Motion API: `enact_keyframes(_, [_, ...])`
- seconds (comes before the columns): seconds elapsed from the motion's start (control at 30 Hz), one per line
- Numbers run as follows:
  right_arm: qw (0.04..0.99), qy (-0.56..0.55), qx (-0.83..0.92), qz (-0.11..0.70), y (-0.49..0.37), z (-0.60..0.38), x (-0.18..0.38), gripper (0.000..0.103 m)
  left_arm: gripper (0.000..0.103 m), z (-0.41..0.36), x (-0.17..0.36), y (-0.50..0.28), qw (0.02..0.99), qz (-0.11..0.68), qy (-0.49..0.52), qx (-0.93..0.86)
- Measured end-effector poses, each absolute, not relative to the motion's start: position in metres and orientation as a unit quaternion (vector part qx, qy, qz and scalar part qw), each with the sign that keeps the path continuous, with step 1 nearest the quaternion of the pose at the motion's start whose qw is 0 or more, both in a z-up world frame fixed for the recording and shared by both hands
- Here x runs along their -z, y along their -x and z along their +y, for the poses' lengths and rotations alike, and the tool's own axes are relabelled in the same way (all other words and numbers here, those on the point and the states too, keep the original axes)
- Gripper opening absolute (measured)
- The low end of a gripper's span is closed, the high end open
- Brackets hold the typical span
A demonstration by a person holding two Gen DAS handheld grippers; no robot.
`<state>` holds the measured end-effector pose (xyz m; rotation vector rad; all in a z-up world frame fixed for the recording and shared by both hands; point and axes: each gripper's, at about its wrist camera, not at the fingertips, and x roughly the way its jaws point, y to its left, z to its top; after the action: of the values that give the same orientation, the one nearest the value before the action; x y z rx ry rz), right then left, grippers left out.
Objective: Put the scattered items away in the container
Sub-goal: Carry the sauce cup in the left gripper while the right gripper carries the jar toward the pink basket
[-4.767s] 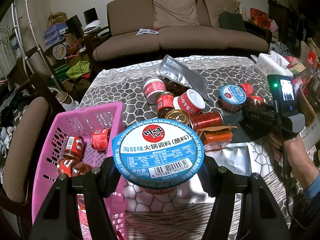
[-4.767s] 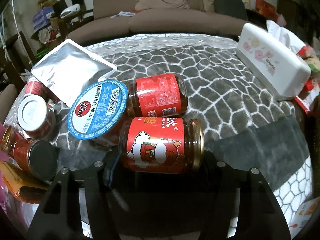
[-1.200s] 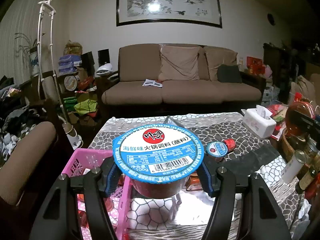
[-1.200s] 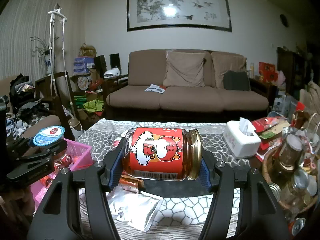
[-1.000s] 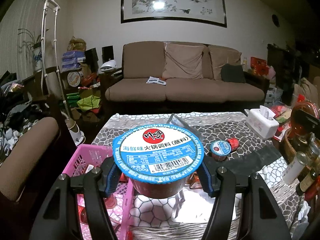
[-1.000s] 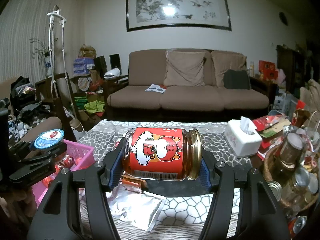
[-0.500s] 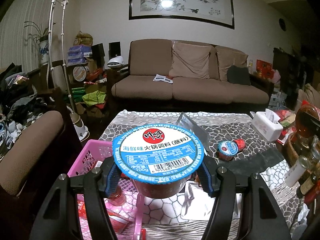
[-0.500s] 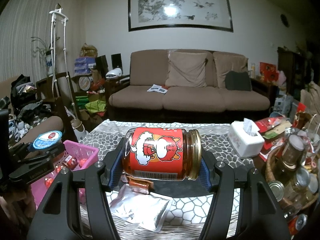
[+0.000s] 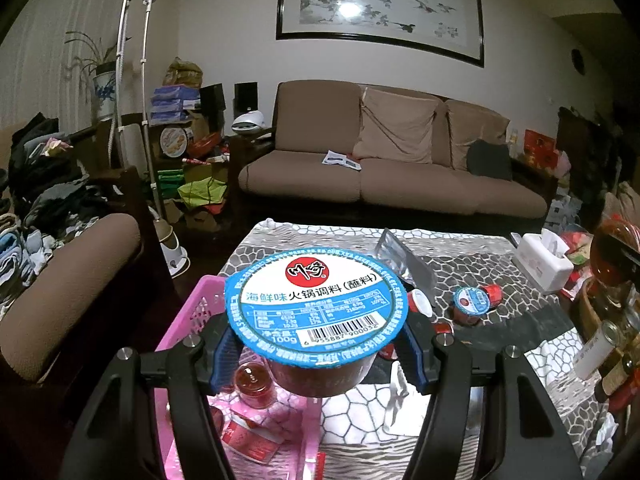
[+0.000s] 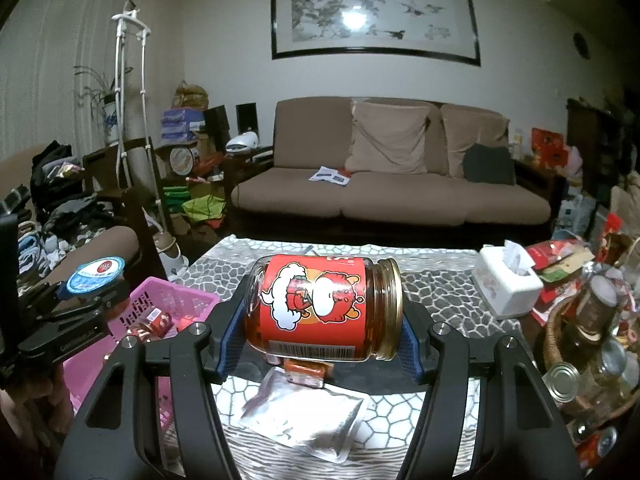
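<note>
My left gripper (image 9: 316, 354) is shut on a blue-lidded sauce cup (image 9: 316, 308), held above the right wall of the pink basket (image 9: 188, 316). The basket holds small red jars (image 9: 252, 380) and red packets. In the right wrist view my right gripper (image 10: 318, 336) is shut on a red-labelled glass jar (image 10: 320, 304) lying sideways between the pads, above the table. The left gripper with its cup (image 10: 96, 274) shows at the left there, over the pink basket (image 10: 172, 292). A second blue-lidded cup (image 9: 470, 302) and red jars stay on the table.
Foil pouches (image 10: 308, 416) lie on the patterned tablecloth (image 9: 460, 276). A white tissue box (image 10: 506, 286) stands at the right, with a wicker basket of cans and bottles (image 10: 588, 364) beyond it. A brown chair (image 9: 68, 276) is left of the table, a sofa (image 9: 392, 184) behind.
Both grippers have drifted leftward with their loads. The pink basket now lies more directly under the cup, and it sits closer to the jar in the right wrist view.
</note>
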<state>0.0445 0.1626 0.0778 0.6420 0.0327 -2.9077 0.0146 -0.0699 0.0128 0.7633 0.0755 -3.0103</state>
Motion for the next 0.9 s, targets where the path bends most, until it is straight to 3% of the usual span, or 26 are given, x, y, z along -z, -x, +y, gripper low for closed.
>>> enact_keyframes(0.9, [0.162,-0.228,0.96,0.02,-0.04,0.077,-0.071,0.059,0.066,-0.131,-0.011,-0.028,0.065,0.039,-0.26,0.963])
